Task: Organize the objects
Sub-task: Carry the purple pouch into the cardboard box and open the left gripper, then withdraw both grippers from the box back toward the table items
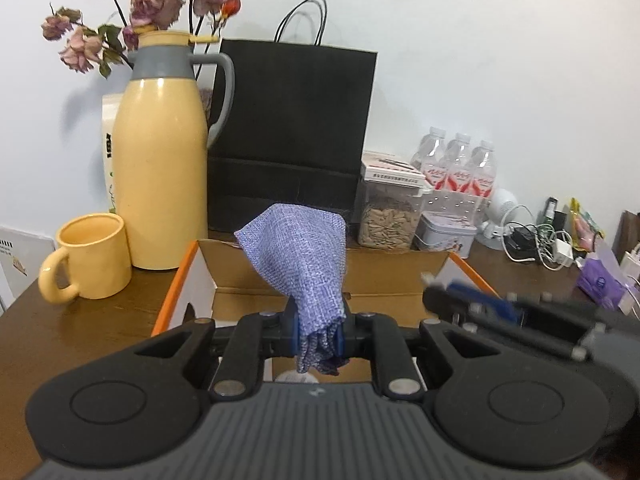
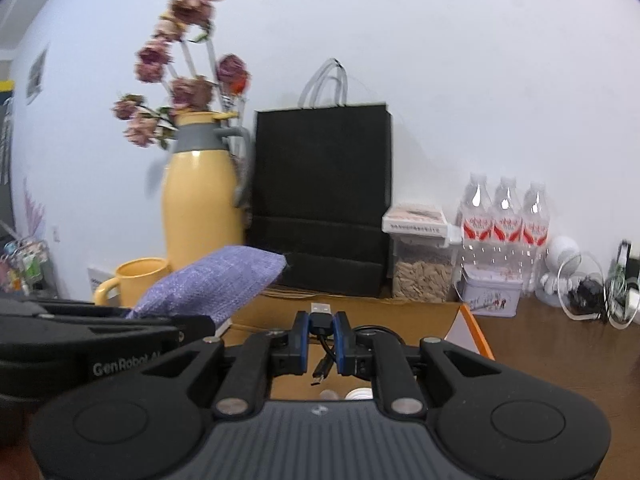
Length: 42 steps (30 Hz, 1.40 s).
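Observation:
My left gripper is shut on a blue woven cloth pouch and holds it upright above an open cardboard box with an orange edge. The pouch and the left gripper also show at the left of the right wrist view. My right gripper is shut on a black USB cable, its plug pointing forward and a small connector hanging below, above the same box. The right gripper shows blurred at the right of the left wrist view.
On the wooden table stand a yellow thermos jug with dried roses, a yellow mug, a black paper bag, a seed jar, a tin, three water bottles and tangled chargers.

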Available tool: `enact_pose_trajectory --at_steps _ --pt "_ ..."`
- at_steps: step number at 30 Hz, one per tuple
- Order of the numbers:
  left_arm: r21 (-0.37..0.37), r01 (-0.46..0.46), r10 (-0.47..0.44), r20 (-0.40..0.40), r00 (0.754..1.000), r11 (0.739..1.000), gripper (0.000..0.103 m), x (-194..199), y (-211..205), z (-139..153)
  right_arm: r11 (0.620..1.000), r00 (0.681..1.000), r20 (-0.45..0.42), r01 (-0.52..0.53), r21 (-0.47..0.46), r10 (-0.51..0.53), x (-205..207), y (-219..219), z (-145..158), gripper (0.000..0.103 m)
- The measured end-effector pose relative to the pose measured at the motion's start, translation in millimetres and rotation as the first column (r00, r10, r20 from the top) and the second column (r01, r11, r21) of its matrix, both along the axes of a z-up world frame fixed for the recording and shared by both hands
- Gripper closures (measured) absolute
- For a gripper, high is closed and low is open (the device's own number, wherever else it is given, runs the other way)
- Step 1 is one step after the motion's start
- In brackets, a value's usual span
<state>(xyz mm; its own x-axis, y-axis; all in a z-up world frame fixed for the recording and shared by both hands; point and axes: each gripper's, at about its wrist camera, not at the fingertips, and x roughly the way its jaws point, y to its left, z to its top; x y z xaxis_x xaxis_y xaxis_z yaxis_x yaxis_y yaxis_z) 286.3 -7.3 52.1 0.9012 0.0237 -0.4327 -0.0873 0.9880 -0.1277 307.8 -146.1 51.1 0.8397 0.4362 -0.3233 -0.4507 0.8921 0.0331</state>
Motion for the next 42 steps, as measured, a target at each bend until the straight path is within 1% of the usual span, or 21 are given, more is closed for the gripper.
enact_pose_trajectory --at_steps 1,3,6,10,12,15,16,17,18,19,20,21,22,23,24,25,29,35,38,39,42 --pt "-0.005 -0.001 0.001 -0.005 1.000 1.000 0.087 5.8 0.4 -2.5 1.000 1.000 -0.019 0.003 -0.004 -0.003 6.2 0.2 -5.8 0.091" --pt "0.006 0.003 -0.002 -0.040 0.999 1.000 0.087 16.7 -0.7 -8.4 1.000 0.999 -0.045 0.003 -0.023 -0.004 13.5 0.2 -16.4 0.091" --pt "0.006 0.001 -0.001 -0.072 0.997 1.000 0.087 26.6 1.5 -15.2 1.000 0.997 -0.076 0.003 -0.022 -0.004 21.5 -1.5 -23.9 0.091" --pt "0.012 0.001 0.001 -0.101 0.995 1.000 0.086 28.1 2.7 -22.3 0.999 0.997 -0.083 0.003 -0.040 -0.006 21.8 0.2 -27.1 0.091" --pt "0.024 -0.010 0.013 -0.102 0.995 1.000 0.085 26.3 2.1 -22.7 0.998 0.997 -0.083 0.004 -0.057 -0.009 19.0 0.5 -27.5 0.091" --pt "0.039 -0.015 0.018 -0.089 0.996 0.999 0.079 23.3 1.8 -20.4 0.997 0.996 -0.083 0.022 -0.069 -0.027 15.7 -0.4 -27.6 0.091" --pt "0.042 -0.018 0.021 -0.083 0.996 0.999 0.072 22.2 1.8 -19.4 0.997 0.995 -0.089 0.027 -0.070 -0.033 16.4 -1.3 -28.4 0.087" --pt "0.046 -0.025 0.028 -0.079 0.996 0.999 0.057 21.5 1.8 -19.0 0.997 0.995 -0.092 0.033 -0.068 -0.039 16.7 -2.4 -28.5 0.082" --pt "0.051 -0.031 0.035 -0.074 0.997 0.998 0.050 20.9 1.6 -18.9 0.997 0.994 -0.096 0.040 -0.066 -0.046 17.3 -3.5 -29.2 0.066" --pt "0.062 -0.040 0.044 -0.070 0.997 0.997 0.042 20.5 0.9 -18.9 0.997 0.994 -0.097 0.045 -0.065 -0.051 17.3 -4.6 -29.3 0.046" --pt "0.073 -0.048 0.053 -0.068 0.996 0.996 0.030 20.6 0.1 -18.9 0.997 0.994 -0.095 0.045 -0.066 -0.051 17.1 -5.3 -29.1 0.040" --pt "0.077 -0.054 0.059 -0.062 0.996 0.996 0.023 20.7 -0.1 -18.5 0.997 0.995 -0.091 0.044 -0.065 -0.050 16.3 -6.1 -28.5 0.032" --pt "0.074 -0.061 0.064 -0.049 0.997 0.995 0.006 19.7 0.2 -18.3 0.997 0.995 -0.088 0.046 -0.061 -0.051 15.9 -6.9 -27.5 0.022" --pt "0.072 -0.067 0.070 -0.037 0.997 0.995 0.000 19.1 0.4 -17.8 0.997 0.995 -0.084 0.048 -0.058 -0.053 14.8 -7.5 -26.7 0.016" --pt "0.072 -0.076 0.078 -0.023 0.997 0.995 0.000 18.0 0.4 -17.0 0.997 0.995 -0.081 0.047 -0.058 -0.052 14.5 -7.8 -25.6 0.009" --pt "0.073 -0.075 0.077 -0.017 0.997 0.994 0.000 17.3 0.1 -16.1 0.997 0.995 -0.080 0.046 -0.060 -0.051 13.7 -7.8 -25.2 0.006" --pt "0.077 -0.069 0.070 -0.010 0.997 0.995 0.000 15.2 -1.9 -14.2 0.996 0.995 -0.081 0.047 -0.077 -0.053 12.2 -5.0 -23.9 0.005" --pt "0.067 -0.079 0.079 0.003 0.997 0.995 0.000 12.6 -0.1 -13.9 0.996 0.995 -0.082 0.052 -0.070 -0.058 10.3 -6.2 -21.9 0.003" --pt "0.063 -0.087 0.087 0.009 0.996 0.994 0.000 10.7 1.6 -13.7 0.997 0.995 -0.083 0.043 -0.067 -0.049 8.3 -6.7 -20.9 0.003" --pt "0.060 -0.089 0.089 0.010 0.996 0.994 0.000 9.8 2.3 -13.6 0.997 0.996 -0.084 0.037 -0.067 -0.043 7.2 -6.6 -20.3 0.000" --pt "0.060 -0.099 0.098 0.014 0.995 0.993 0.000 6.6 3.3 -13.5 0.997 0.996 -0.081 0.028 -0.071 -0.033 3.6 -6.6 -18.6 0.000"
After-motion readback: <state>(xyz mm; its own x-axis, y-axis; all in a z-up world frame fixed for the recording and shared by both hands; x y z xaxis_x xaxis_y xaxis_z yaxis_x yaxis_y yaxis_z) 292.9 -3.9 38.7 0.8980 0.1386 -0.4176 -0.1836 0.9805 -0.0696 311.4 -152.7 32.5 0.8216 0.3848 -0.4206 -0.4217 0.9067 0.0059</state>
